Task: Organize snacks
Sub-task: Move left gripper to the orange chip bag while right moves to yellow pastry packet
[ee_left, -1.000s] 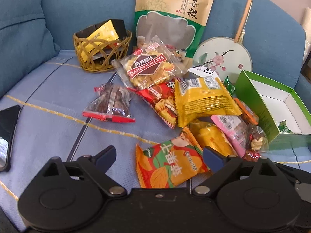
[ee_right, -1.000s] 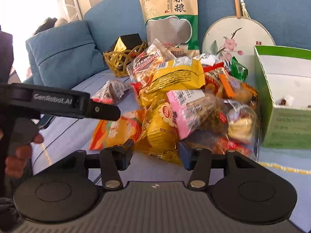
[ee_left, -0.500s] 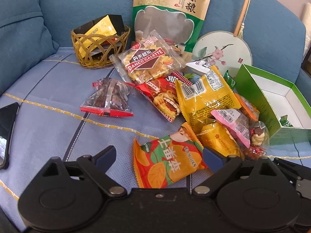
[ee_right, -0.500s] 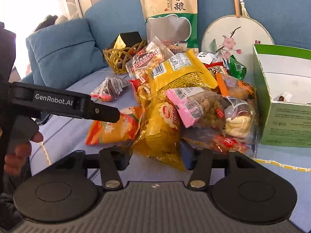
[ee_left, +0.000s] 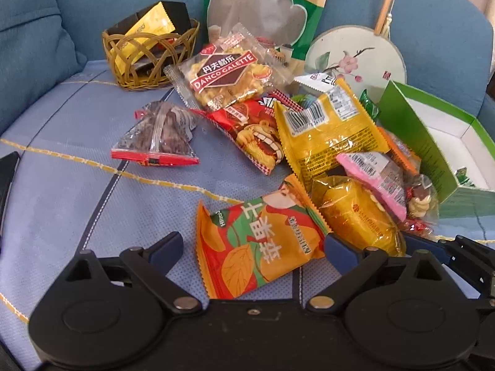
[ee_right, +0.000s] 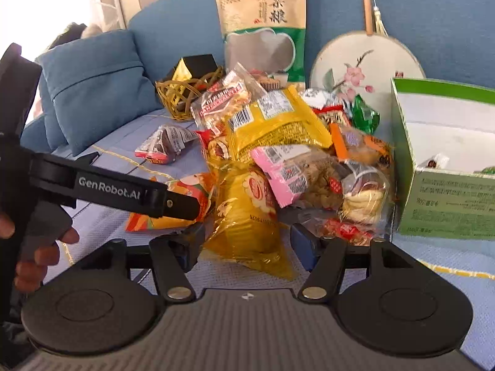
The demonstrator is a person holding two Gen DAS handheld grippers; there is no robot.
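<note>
A heap of snack packets lies on the blue sofa seat. An orange-and-red packet [ee_left: 260, 244] lies flat between the fingers of my left gripper [ee_left: 252, 249], which stands open, its left finger well clear of the packet. A clear yellow packet [ee_right: 247, 216] lies between the fingers of my right gripper [ee_right: 247, 247], whose jaws are opening; a gap shows on the right side. A big yellow packet [ee_left: 328, 133], a pink-edged nut packet [ee_right: 287, 176] and a red packet [ee_left: 253, 130] lie just beyond. A green open box [ee_right: 445, 198] stands at the right.
A wicker basket [ee_left: 148, 61] with yellow and black packets sits at the back left. A tall grain pouch [ee_left: 263, 15] and a round painted fan [ee_left: 355, 58] lean on the backrest. A dark phone [ee_left: 7, 179] lies at the left edge, and a blue cushion [ee_right: 92, 86] is farther left.
My left gripper came forward and down, so the orange packet now lies between its fingers. The right jaws have widened slightly around the yellow packet, and the big yellow packet above it has tilted.
</note>
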